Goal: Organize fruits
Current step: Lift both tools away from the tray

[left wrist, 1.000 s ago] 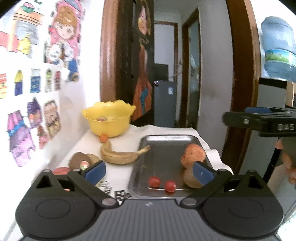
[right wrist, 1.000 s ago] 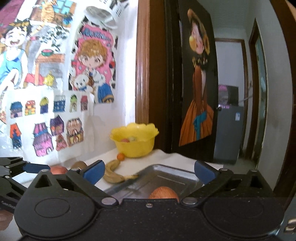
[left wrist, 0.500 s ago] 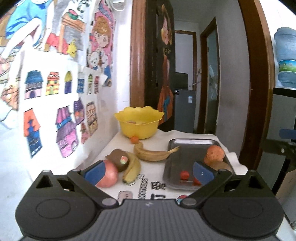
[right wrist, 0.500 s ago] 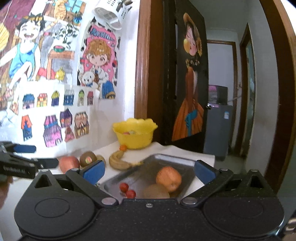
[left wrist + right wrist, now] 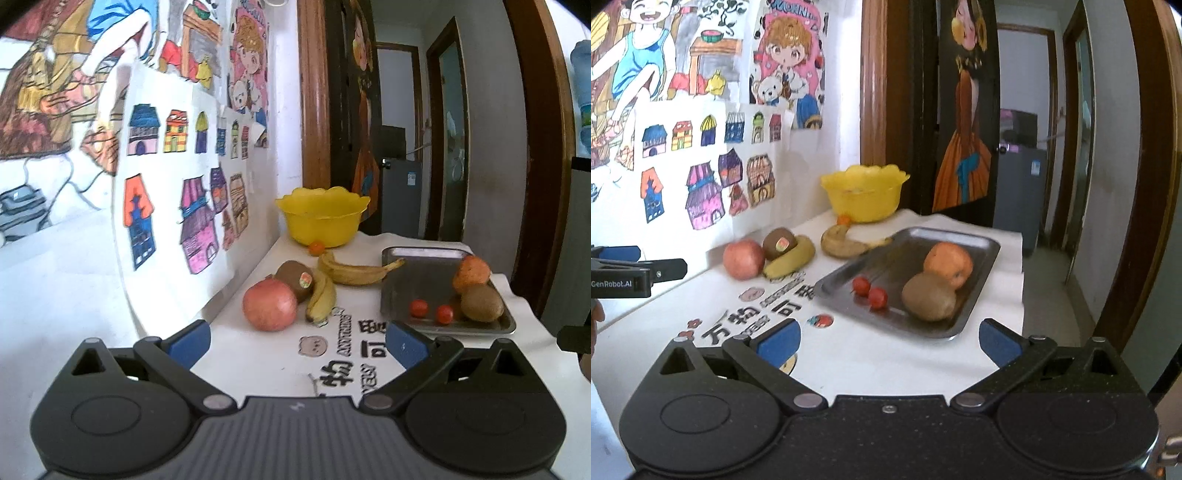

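Note:
A metal tray point(image 5: 417, 258) point(image 5: 979, 245) on the white cloth holds an orange point(image 5: 471, 273) point(image 5: 947, 264), a kiwi point(image 5: 482, 302) point(image 5: 929, 297) and two cherry tomatoes point(image 5: 419, 307) point(image 5: 861, 285). Left of it lie a red apple point(image 5: 269, 304) point(image 5: 743, 258), a stickered kiwi point(image 5: 295, 278) point(image 5: 780, 240), two bananas point(image 5: 354, 271) point(image 5: 846, 242) and a tiny orange fruit point(image 5: 317, 247). My left gripper point(image 5: 297, 343) hangs open before the apple, empty. My right gripper point(image 5: 888, 339) is open in front of the tray, empty.
A yellow bowl point(image 5: 321, 218) point(image 5: 864, 195) stands at the back by the door frame. A wall with drawings runs along the left. The table edge drops off on the right, past the tray. The left gripper's side point(image 5: 624, 273) shows at the right wrist view's left edge.
Both grippers have pulled back and swung left. The whole table with the apple, kiwi and bananas has come into view. Both stay open.

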`<state>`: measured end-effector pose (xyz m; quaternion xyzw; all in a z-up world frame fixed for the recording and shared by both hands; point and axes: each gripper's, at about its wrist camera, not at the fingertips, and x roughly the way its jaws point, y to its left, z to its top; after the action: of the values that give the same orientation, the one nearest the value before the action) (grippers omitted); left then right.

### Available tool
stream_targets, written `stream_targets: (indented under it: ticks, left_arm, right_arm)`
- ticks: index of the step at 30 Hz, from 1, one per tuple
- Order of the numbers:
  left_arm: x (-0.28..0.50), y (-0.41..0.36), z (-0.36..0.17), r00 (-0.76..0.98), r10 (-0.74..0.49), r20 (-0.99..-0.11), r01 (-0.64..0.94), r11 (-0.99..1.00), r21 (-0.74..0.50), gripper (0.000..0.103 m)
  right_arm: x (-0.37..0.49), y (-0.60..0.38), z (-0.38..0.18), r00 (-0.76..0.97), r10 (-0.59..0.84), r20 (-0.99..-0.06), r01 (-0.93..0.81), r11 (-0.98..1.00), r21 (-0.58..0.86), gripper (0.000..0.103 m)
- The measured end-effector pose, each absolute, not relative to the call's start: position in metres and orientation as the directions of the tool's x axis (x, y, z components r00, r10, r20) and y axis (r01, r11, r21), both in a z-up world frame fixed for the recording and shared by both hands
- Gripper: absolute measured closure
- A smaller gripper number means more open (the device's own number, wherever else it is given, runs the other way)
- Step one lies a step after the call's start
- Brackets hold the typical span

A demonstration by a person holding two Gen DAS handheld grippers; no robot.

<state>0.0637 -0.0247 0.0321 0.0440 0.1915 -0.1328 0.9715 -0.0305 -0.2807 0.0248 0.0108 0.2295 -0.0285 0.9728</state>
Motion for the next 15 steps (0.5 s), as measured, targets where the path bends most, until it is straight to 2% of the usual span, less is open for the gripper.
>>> stream_targets:
  ticks: [11,15]
  left_arm:
    - [0.062,-0.014,0.026,0.887,-0.193,-0.419,0.249,0.965,0.084,0.000]
    - [0.070,-0.013,0.024,0.885,-0.177,-0.432,0.242,0.965,0.100,0.000]
  right_arm:
    - [-0.028,-0.257,0.017,0.875,-0.004,-0.484,0.015,1.000,0.020,0.001]
    - [-0.023,-0.253,0.021,0.884,0.043,-0.465,-0.039,0.999,0.019,0.001]
